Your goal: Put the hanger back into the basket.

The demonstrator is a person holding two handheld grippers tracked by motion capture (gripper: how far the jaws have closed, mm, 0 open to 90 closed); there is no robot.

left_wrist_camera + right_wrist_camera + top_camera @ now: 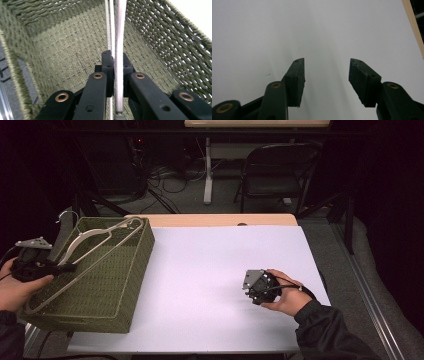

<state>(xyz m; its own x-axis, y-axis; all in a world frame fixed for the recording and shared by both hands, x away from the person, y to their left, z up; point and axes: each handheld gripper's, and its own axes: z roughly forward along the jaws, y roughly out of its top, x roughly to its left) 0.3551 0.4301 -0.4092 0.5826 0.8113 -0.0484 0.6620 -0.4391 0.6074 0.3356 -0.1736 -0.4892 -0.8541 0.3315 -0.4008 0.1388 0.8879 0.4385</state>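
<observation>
Gripping hanger (119, 37) | left gripper (114, 62) clamped | hanger's hook hidden behind basket (127, 285) rim

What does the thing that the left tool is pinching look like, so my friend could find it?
Find the white table, then the green woven basket at its left end. Lying slanted inside is a pale hanger, with the left tool shut on its thin bar. It is a smooth, light triangle with a wire hook, unlike the dark, rough weave around it.

The hanger's (119, 37) ends ran past the top and bottom edges in the left gripper view. The basket's (131, 285) near left corner was hidden behind the left hand (17, 287).
</observation>
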